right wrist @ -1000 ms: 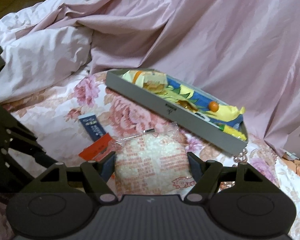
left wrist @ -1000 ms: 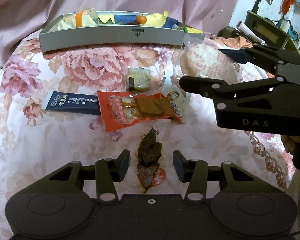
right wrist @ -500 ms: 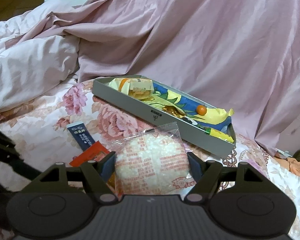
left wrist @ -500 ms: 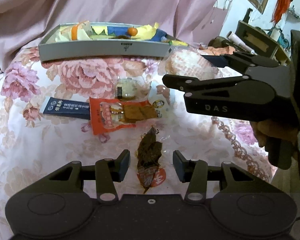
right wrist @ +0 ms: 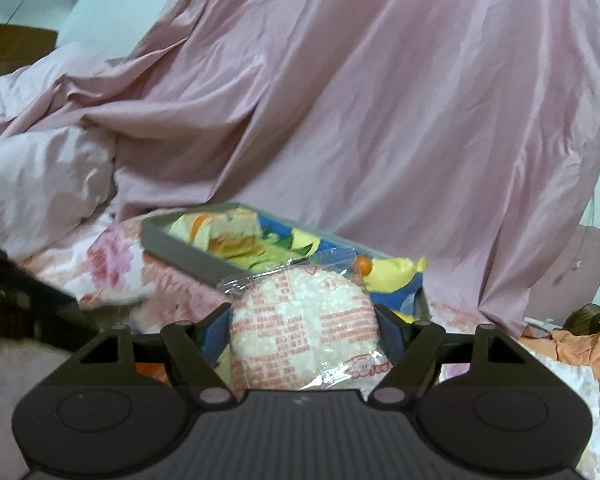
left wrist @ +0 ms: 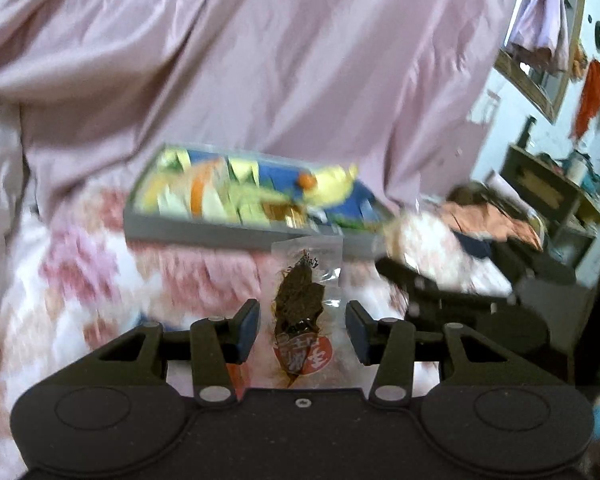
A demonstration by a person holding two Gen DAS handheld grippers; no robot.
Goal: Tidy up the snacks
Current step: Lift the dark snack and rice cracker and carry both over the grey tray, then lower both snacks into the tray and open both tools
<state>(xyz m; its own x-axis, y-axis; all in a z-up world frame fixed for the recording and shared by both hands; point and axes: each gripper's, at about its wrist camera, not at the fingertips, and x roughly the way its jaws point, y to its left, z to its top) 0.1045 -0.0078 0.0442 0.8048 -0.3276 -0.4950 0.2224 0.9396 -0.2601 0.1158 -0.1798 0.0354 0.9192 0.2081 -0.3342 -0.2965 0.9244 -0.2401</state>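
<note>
My left gripper [left wrist: 302,330] is shut on a clear packet of dark dried snack with a red label [left wrist: 300,312] and holds it lifted, upright, in front of the grey tray [left wrist: 228,234]. The tray holds several yellow, blue and orange snack packets. My right gripper [right wrist: 302,330] is shut on a round puffed rice cake in clear wrap with red print [right wrist: 304,324], raised in front of the tray [right wrist: 188,254]. The right gripper also shows in the left wrist view [left wrist: 432,280], to the right, with the rice cake [left wrist: 428,240]. The left wrist view is blurred.
The tray stands on a floral bedsheet [left wrist: 80,280] in front of a draped pink cloth [right wrist: 340,120]. A pale quilt [right wrist: 40,176] lies at the left. A dark shelf with clutter [left wrist: 548,184] and orange clothes [left wrist: 488,216] are at the right.
My left gripper has lifted the dark snack packet off the sheet and swung up toward the tray. My right gripper has carried the rice cake up and closer to the tray.
</note>
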